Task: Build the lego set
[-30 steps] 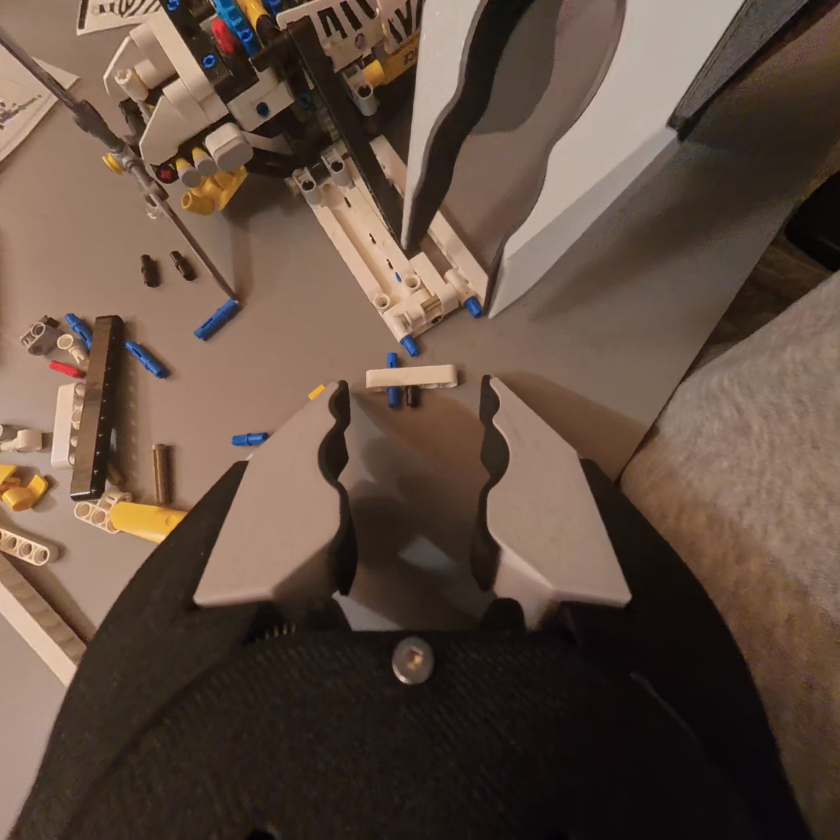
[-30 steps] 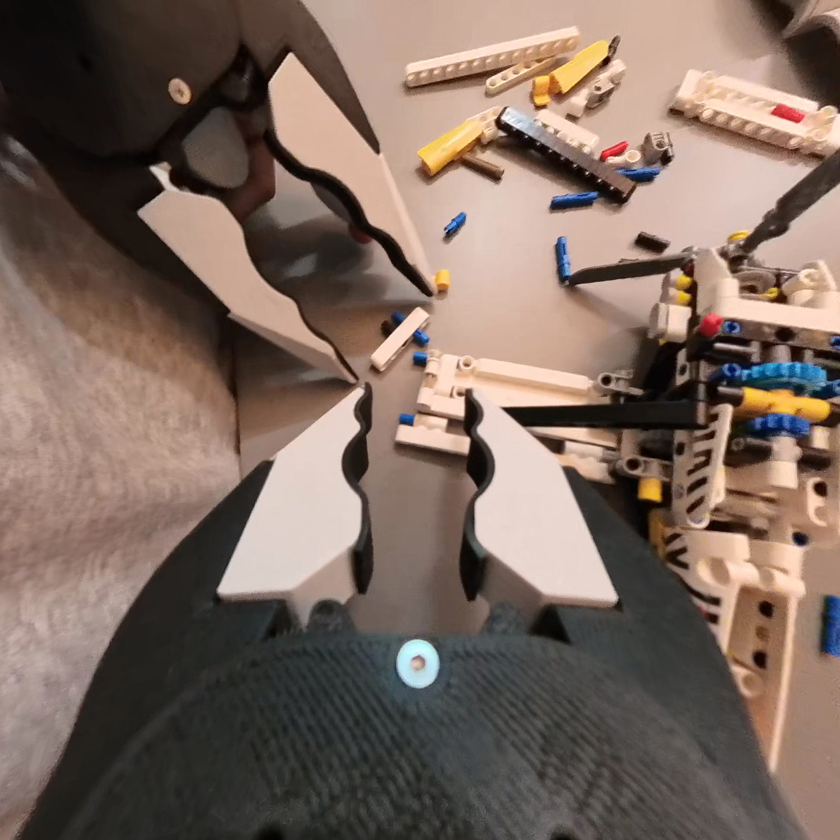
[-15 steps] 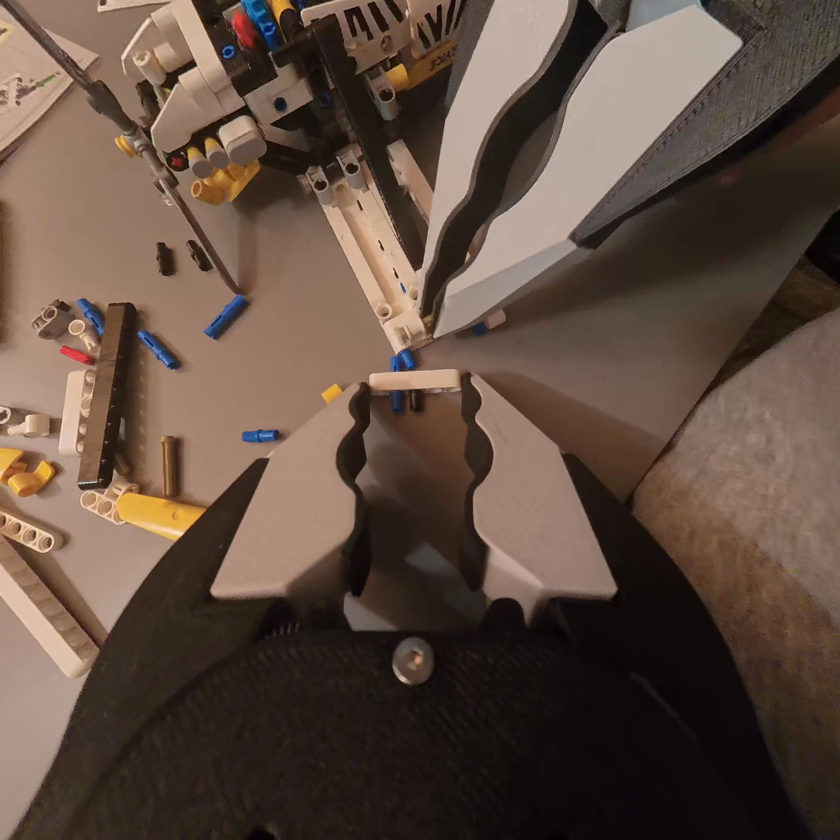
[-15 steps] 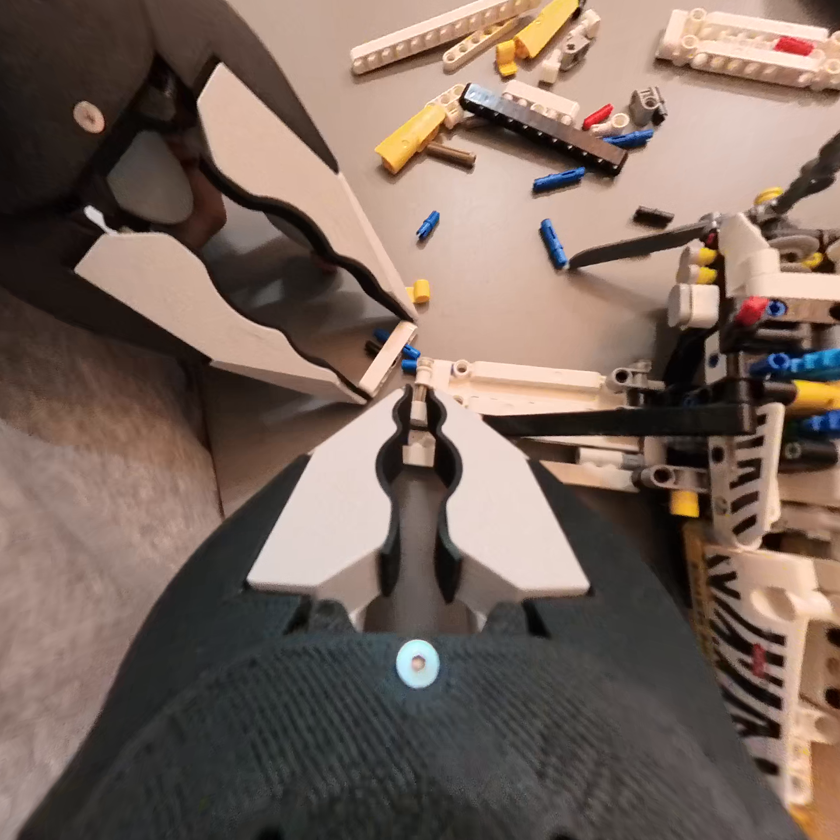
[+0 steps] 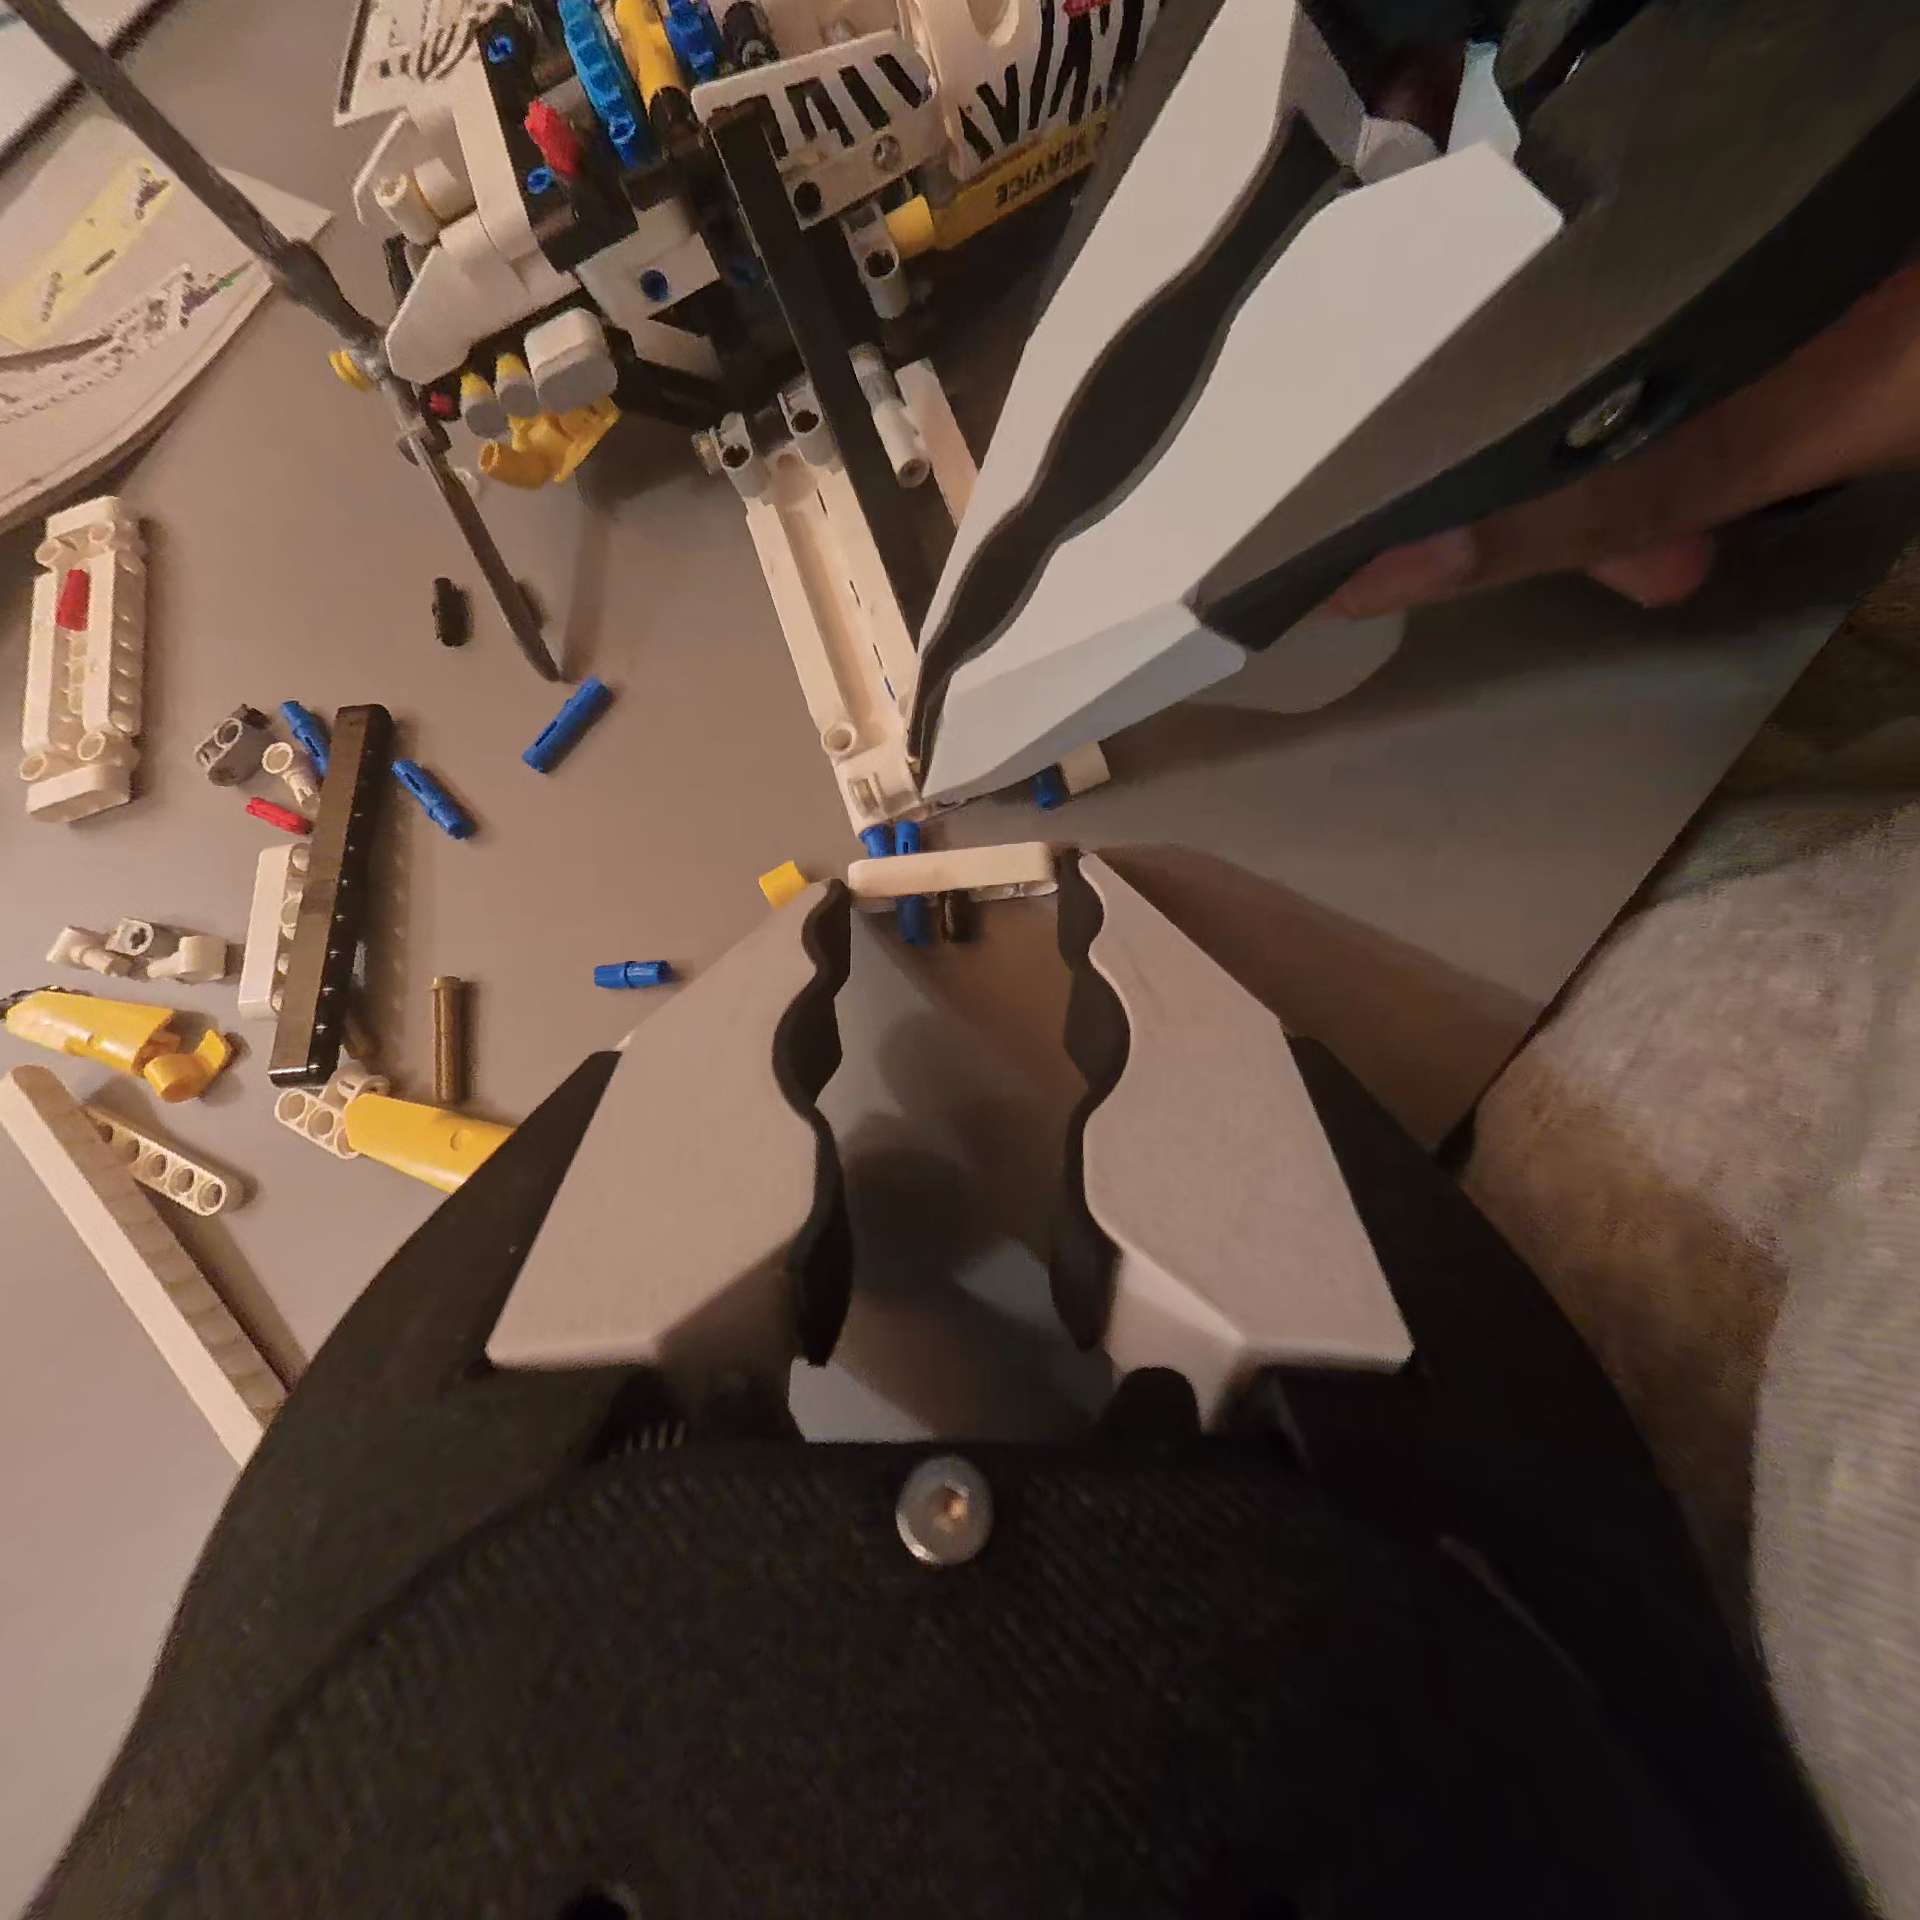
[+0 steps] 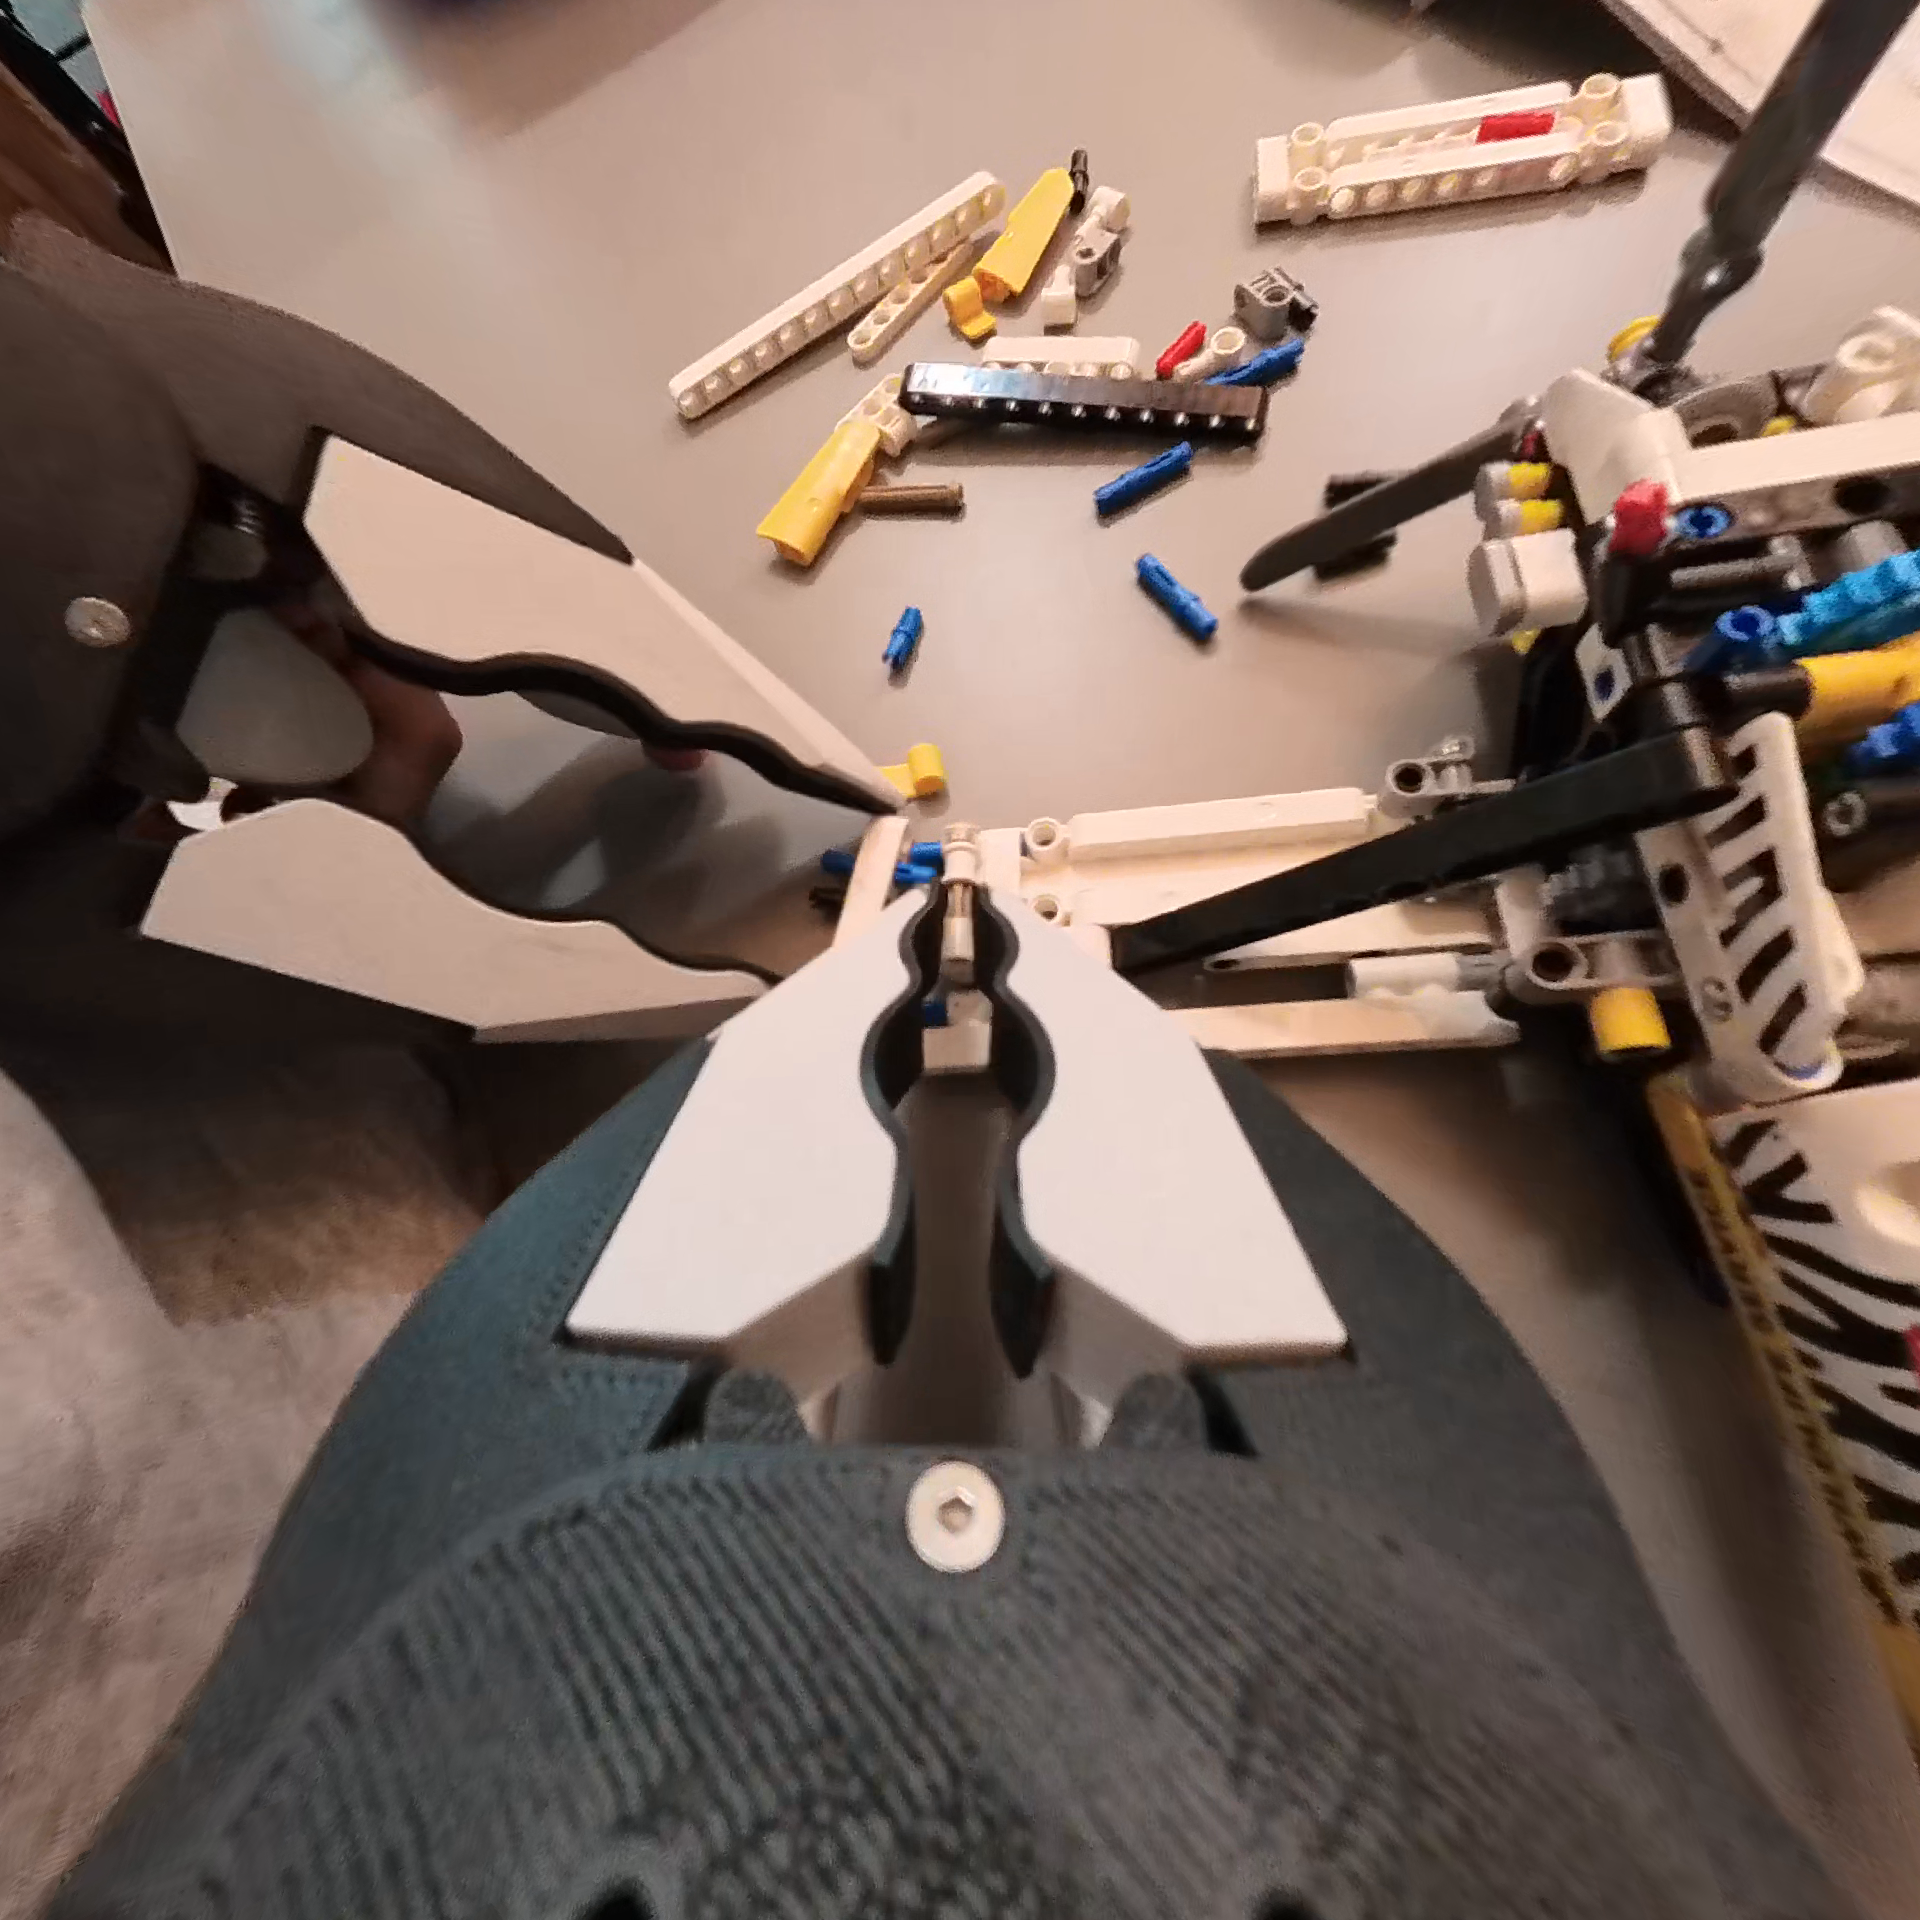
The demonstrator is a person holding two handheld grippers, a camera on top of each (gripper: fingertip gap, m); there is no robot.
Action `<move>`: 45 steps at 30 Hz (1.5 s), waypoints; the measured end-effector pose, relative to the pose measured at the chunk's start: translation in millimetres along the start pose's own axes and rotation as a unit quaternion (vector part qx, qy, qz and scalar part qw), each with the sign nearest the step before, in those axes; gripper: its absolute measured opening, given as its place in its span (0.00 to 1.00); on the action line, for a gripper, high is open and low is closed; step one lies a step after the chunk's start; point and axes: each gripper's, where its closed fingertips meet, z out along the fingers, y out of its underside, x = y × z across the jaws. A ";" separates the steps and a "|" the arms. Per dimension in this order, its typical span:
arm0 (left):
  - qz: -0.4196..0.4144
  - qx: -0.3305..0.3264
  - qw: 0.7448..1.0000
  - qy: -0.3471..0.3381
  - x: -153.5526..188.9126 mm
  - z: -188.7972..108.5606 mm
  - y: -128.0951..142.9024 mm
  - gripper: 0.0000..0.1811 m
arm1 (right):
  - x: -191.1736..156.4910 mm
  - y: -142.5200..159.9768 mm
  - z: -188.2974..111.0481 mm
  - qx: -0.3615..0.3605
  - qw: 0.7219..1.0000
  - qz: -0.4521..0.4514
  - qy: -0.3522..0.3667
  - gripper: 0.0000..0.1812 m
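Note:
A part-built white and black lego model [image 5: 665, 208] with striped panels stands on the grey table; it also shows in the right wrist view [image 6: 1714, 727]. Its long white frame [image 5: 831, 613] lies flat toward me. My right gripper [image 6: 961, 904] is shut on a small white-and-grey connector at the frame's near end [image 6: 1216, 821]; it also shows in the left wrist view [image 5: 925, 769]. My left gripper [image 5: 951, 888] holds a short white beam [image 5: 951, 868] by its two ends, with blue and black pins under it. The left gripper shows at the left of the right wrist view [image 6: 831, 891].
Loose parts lie left of the left gripper: a long black beam [image 5: 332, 894], yellow pieces [image 5: 426, 1138], blue pins [image 5: 566, 712], a white frame with a red piece [image 5: 78, 665]. A booklet [image 5: 104, 312] lies far left. The table edge and a light fabric surface [image 5: 1714, 1143] are right. The tips of both grippers are at nearly the same place.
My right gripper went from open to shut on the connector at the frame's end. My left gripper narrowed onto the short white beam and stayed there.

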 end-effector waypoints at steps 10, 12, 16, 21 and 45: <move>0.003 -0.002 1.000 -0.005 -0.6 0.8 0.7 0.22 | -0.7 -2.2 0.0 0.013 1.000 0.022 0.000 0.02; 0.003 -0.001 1.000 -0.005 -0.4 0.7 0.9 0.22 | -1.0 -1.6 0.1 0.009 1.000 0.017 0.000 0.02; 0.004 -0.001 1.000 -0.004 0.1 0.9 1.1 0.22 | -1.4 -2.3 0.5 0.010 1.000 0.020 -0.002 0.02; 0.001 -0.003 1.000 -0.001 0.1 1.5 1.4 0.22 | -1.7 -1.6 0.3 0.010 1.000 0.028 -0.008 0.02; 0.005 -0.004 1.000 -0.012 0.4 3.2 -0.1 0.22 | -3.7 1.6 1.2 -0.078 0.995 0.025 -0.059 0.02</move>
